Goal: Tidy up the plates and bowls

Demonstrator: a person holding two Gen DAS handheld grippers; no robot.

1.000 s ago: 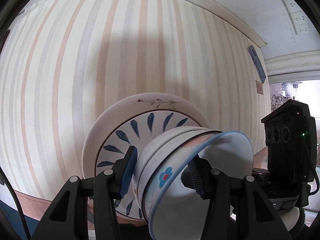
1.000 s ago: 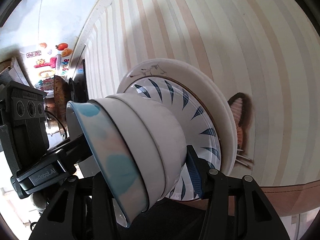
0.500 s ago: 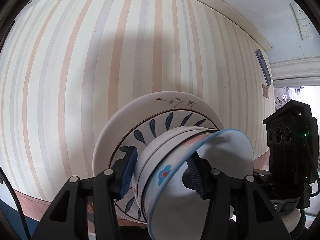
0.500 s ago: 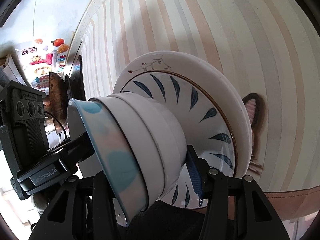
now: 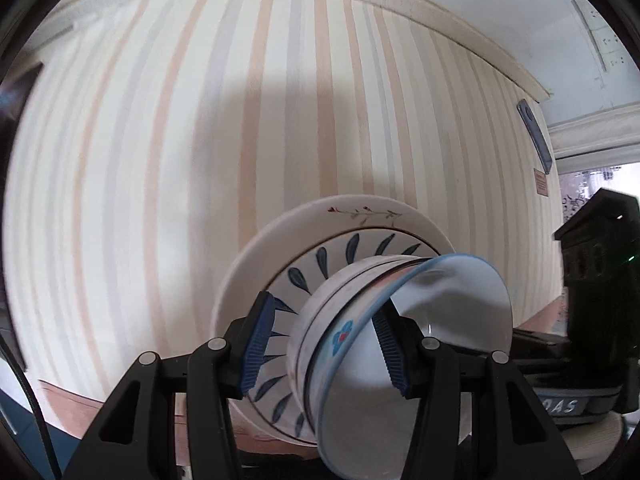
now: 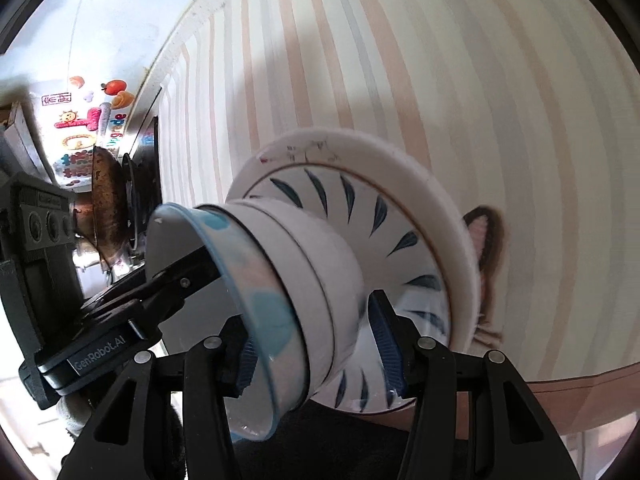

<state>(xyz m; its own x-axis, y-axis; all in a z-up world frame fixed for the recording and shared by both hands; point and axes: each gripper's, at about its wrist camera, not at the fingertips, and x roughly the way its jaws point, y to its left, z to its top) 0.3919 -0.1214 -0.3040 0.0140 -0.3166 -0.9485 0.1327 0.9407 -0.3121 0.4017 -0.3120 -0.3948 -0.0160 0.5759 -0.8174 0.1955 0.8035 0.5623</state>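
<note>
Ceramic throughout, the stack of dishes (image 5: 360,312) is tipped on its side in the air, well above the striped tablecloth (image 5: 160,160) that fills the background. Nearest the cameras is a blue-rimmed bowl (image 5: 420,360) with a small blue flower on its outer wall; it nests in two plain white bowls (image 6: 320,280), which sit in a leaf-patterned plate (image 5: 304,276), which lies in turn on a larger white plate (image 5: 360,216) with a thin sprig drawn at its edge. The left gripper (image 5: 324,348) is clamped across the stack from one side, one blue pad against the leaf-patterned plate and the other inside the blue-rimmed bowl. The right gripper (image 6: 316,348) clamps the same stack from the opposite side, one pad behind the plates' face and the other low at the blue-rimmed bowl, partly hidden. Each gripper's black body shows at the edge of the other's view. In the right wrist view a brush-like object (image 6: 484,240) lies on the tablecloth just beyond the large plate, and a dark pan (image 6: 108,208) with colourful stickers (image 6: 84,120) behind it stands far off.
</note>
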